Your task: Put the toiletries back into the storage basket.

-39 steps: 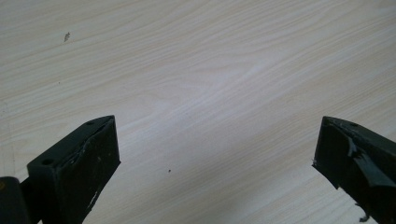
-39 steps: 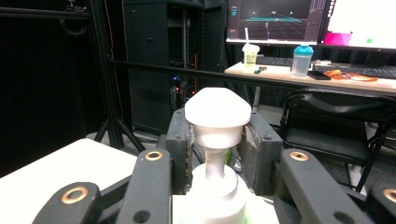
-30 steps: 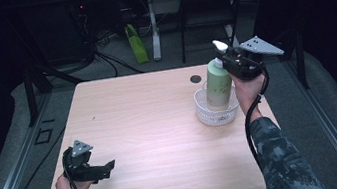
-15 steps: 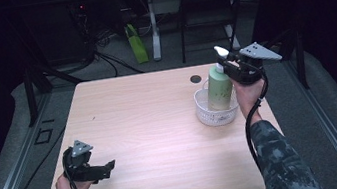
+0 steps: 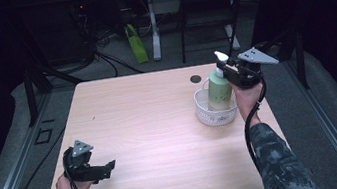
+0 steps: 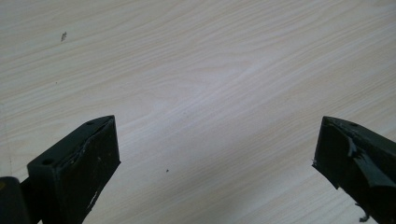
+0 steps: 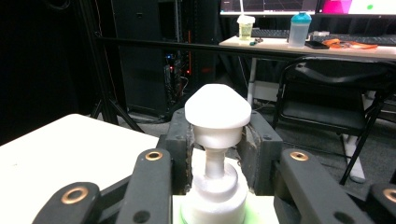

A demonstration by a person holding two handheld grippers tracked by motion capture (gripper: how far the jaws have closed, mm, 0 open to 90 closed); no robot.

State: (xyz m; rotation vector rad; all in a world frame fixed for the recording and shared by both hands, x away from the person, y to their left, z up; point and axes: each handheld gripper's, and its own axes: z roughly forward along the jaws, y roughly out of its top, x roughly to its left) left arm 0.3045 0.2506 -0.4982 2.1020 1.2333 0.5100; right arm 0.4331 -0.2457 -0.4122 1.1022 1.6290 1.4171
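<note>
A pale green pump bottle point(image 5: 219, 93) with a white pump head point(image 7: 217, 112) stands upright inside a small white basket point(image 5: 208, 115) at the table's right side. The basket's rim hides its base. My right gripper point(image 5: 227, 71) is shut on the bottle's neck just under the pump head, with black fingers point(image 7: 180, 140) pressed on either side. At the table's front left, my left gripper point(image 5: 108, 167) is held low over bare wood. Its jaws point(image 6: 215, 158) stand wide open with nothing between them.
A dark round grommet point(image 5: 195, 79) sits in the tabletop behind the basket. Beyond the far edge are a green object on the floor point(image 5: 138, 50), desk legs and cables. The right gripper view shows a black chair point(image 7: 336, 88) and a desk with drink bottles.
My right gripper has come down with the green bottle, sinking its base into the white basket. The left gripper has stayed where it was.
</note>
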